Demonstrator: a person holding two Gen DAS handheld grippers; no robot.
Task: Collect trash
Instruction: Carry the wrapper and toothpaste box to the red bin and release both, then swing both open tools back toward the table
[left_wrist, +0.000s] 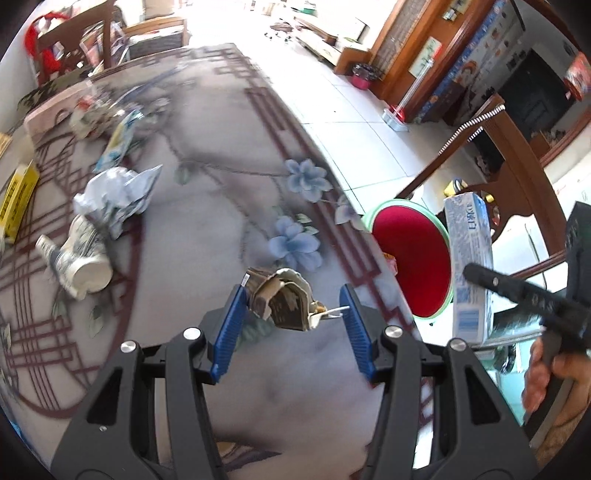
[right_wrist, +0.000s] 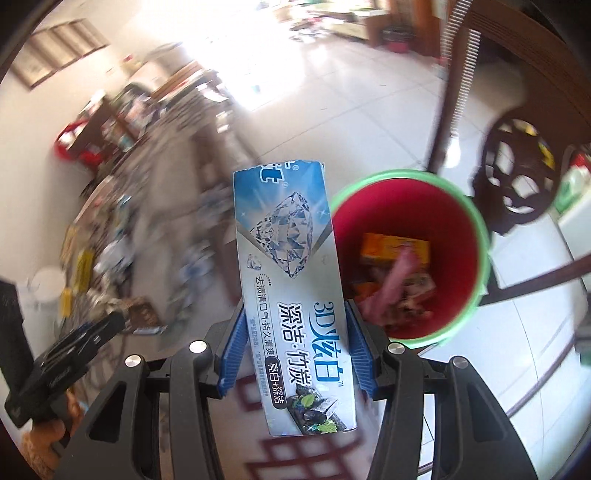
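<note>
Right wrist view: toothpaste box (right_wrist: 295, 291) is being clenched in the right tool (right_wrist: 295, 354), ahead-left of the bin (right_wrist: 480, 229), for dropping.

Home living-dining room: floral tablecloth (left_wrist: 221, 206), wooden chair (left_wrist: 517, 147), tiled floor (left_wrist: 354, 122), framed pictures (right_wrist: 55, 48).

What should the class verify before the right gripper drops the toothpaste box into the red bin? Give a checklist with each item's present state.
1. Right gripper clamped on toothpaste box: ok.
2. Box directly over the red bin opening: not ok, it sits beside the rim.
3. Room left in the bin above the trash: ok.
4. Left gripper clear of the bin: ok, over the table.
5. Left gripper closed on the crumpled brown wrapper: not ok, open around it.
</note>
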